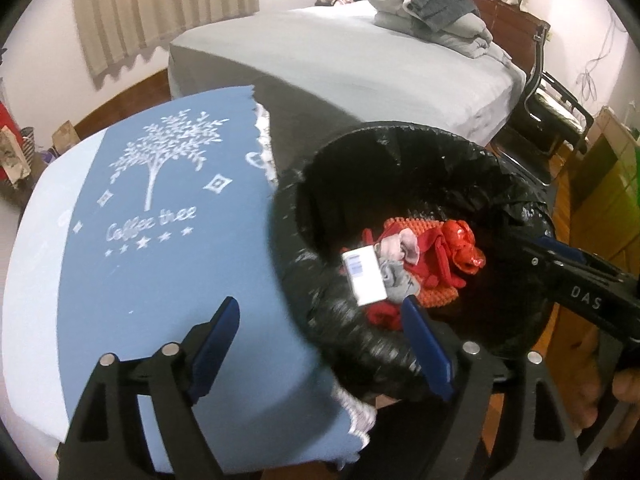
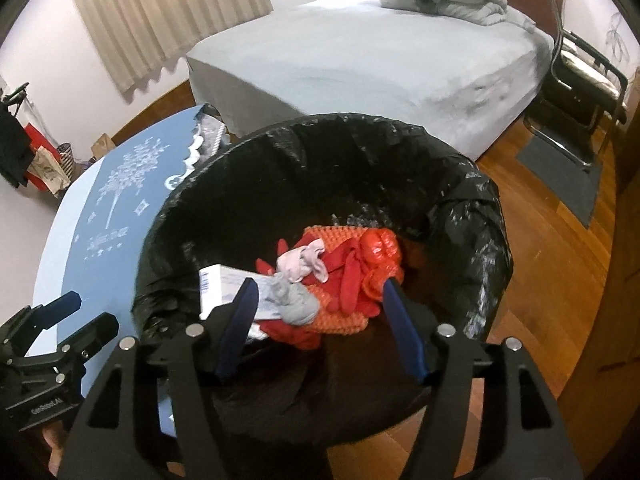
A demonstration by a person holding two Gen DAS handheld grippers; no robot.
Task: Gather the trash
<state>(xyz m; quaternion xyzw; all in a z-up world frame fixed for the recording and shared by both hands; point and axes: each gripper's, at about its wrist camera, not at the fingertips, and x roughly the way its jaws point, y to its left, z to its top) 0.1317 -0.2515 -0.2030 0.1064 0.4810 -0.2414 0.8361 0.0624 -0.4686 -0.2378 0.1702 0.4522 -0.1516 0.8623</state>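
A bin lined with a black bag [image 1: 500, 184] [image 2: 208, 188] stands beside the blue-clothed table [image 1: 160, 264] [image 2: 100, 216]. Inside lie a white box [image 1: 363, 276] [image 2: 218, 286], red gloves [image 1: 434, 256] [image 2: 350, 276], a crumpled red wrapper [image 1: 464, 246] [image 2: 378, 252], an orange textured mat [image 1: 404, 226] [image 2: 340, 240] and grey and pink cloth scraps [image 2: 294, 300]. My left gripper [image 1: 320, 320] is open and empty, straddling the bin's near rim and the table edge. My right gripper [image 2: 318, 300] is open and empty above the trash in the bin; it also shows in the left wrist view [image 1: 560, 260].
A bed [image 1: 360, 68] [image 2: 360, 60] with folded bedding [image 1: 432, 12] stands behind the bin. A black chair [image 1: 548, 112] [image 2: 580, 80] is at the right. Wooden floor [image 2: 540, 260] lies right of the bin. Bags [image 2: 44, 160] sit by the far left wall.
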